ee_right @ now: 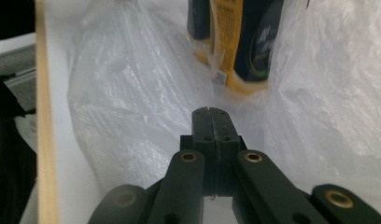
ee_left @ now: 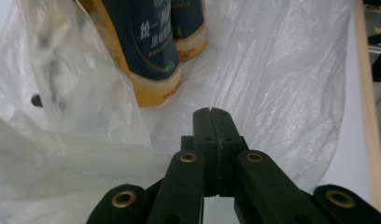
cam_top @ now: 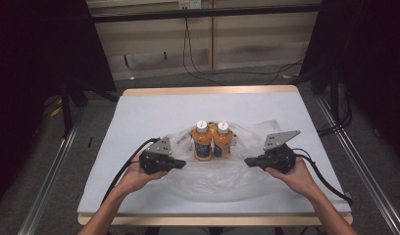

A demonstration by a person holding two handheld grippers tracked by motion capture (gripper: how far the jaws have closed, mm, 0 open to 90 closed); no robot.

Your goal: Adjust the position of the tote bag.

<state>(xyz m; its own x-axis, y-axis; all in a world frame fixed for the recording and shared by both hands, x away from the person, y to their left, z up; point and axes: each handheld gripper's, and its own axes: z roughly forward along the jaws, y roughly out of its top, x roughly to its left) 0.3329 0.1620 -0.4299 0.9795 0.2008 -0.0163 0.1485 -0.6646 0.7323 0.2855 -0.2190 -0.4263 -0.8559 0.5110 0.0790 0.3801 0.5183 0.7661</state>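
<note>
Two orange bottles with white caps and dark labels, one [cam_top: 203, 142] beside the other [cam_top: 222, 140], stand upright on a crumpled clear plastic bag [cam_top: 212, 178] in the middle of the table. My left gripper [cam_top: 181, 164] lies low at the bag's left side and points right toward the bottles. In the left gripper view its jaws [ee_left: 211, 111] are pressed together over the film, with a bottle [ee_left: 142, 46] just ahead. My right gripper [cam_top: 248, 161] mirrors it from the right, shut [ee_right: 211, 110] above the bag [ee_right: 132, 93], near a bottle [ee_right: 249, 42]. I see nothing pinched in either.
A white cloth [cam_top: 154, 112] covers the wooden table [cam_top: 212, 90]. The table's near edge [ee_left: 366, 93] runs close beside both grippers. Cables [cam_top: 203, 73] lie on the floor behind, metal rails [cam_top: 51, 166] flank the table, and dark curtains hang at both sides.
</note>
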